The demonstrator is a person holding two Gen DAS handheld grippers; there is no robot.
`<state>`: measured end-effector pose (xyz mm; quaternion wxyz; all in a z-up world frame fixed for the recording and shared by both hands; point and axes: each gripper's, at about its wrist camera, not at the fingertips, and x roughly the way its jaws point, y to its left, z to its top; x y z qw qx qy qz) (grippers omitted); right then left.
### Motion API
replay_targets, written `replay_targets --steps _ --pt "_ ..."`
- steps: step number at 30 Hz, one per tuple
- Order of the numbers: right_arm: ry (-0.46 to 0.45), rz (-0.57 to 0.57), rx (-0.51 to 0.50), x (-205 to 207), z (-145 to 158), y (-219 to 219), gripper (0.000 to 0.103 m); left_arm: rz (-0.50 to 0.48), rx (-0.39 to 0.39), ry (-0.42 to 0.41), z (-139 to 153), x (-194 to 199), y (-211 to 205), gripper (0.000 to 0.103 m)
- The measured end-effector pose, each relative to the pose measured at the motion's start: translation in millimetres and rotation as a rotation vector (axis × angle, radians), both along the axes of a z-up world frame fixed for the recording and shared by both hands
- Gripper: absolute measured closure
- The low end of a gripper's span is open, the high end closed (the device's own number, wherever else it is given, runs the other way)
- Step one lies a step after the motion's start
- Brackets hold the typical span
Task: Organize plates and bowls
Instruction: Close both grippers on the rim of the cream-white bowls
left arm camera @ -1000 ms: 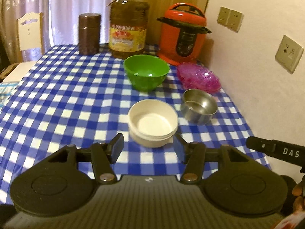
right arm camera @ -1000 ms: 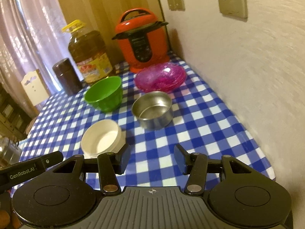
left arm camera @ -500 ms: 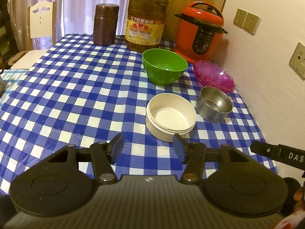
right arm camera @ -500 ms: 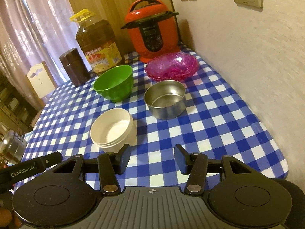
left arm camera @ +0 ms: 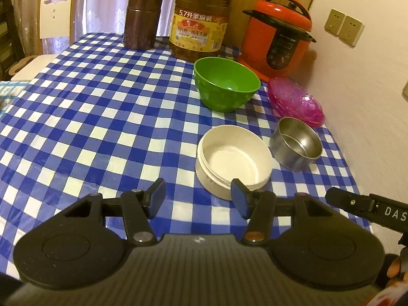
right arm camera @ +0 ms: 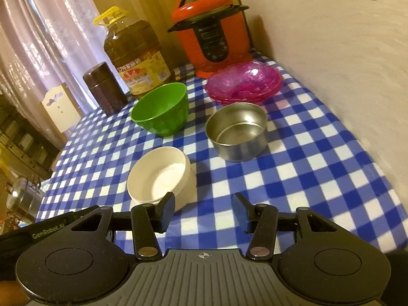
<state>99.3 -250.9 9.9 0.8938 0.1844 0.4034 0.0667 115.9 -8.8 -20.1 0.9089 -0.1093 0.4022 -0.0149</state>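
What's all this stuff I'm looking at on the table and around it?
cream bowl: one, off-white, nearest
steel bowl: one, silver, beside the cream bowl, wall side
green bowl: one, behind the cream bowl
pink plates: a stack, count unclear, by the wall
pressure cooker: one, red, back corner
oil jug: one, amber, back
canister: one, brown, back
tablecloth: one, blue-white check
chair: one, white, far end
left gripper: black, jaws open, empty
right gripper: black, jaws open, empty

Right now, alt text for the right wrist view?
Open right gripper, holding nothing, above a blue checked tablecloth, with a white bowl just ahead. Behind: steel bowl, green bowl, pink plates, red cooker.
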Motion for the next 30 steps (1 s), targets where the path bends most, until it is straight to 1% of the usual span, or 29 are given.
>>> replay_targets --steps 7,11,16,22,26,30 --pt "0.027 0.004 0.012 35 -19 7 0.052 0.008 -0.031 0.016 -15 30 5 0.052" --pt "0.044 0.018 0.021 54 -29 14 0.052 0.006 -0.035 0.032 -25 47 4 0.059" --pt "0.062 0.033 0.02 72 -41 23 0.052 -0.008 -0.034 0.04 -35 61 1 0.062" --pt "0.087 0.035 0.024 86 -54 26 0.053 -0.017 -0.023 0.06 -47 75 -2 0.068" --pt "0.097 0.049 0.028 93 -59 29 0.062 -0.021 -0.02 0.071 -54 81 -3 0.072" --pt "0.105 0.057 0.03 99 -62 31 0.068 -0.028 -0.024 0.077 -59 84 -5 0.078"
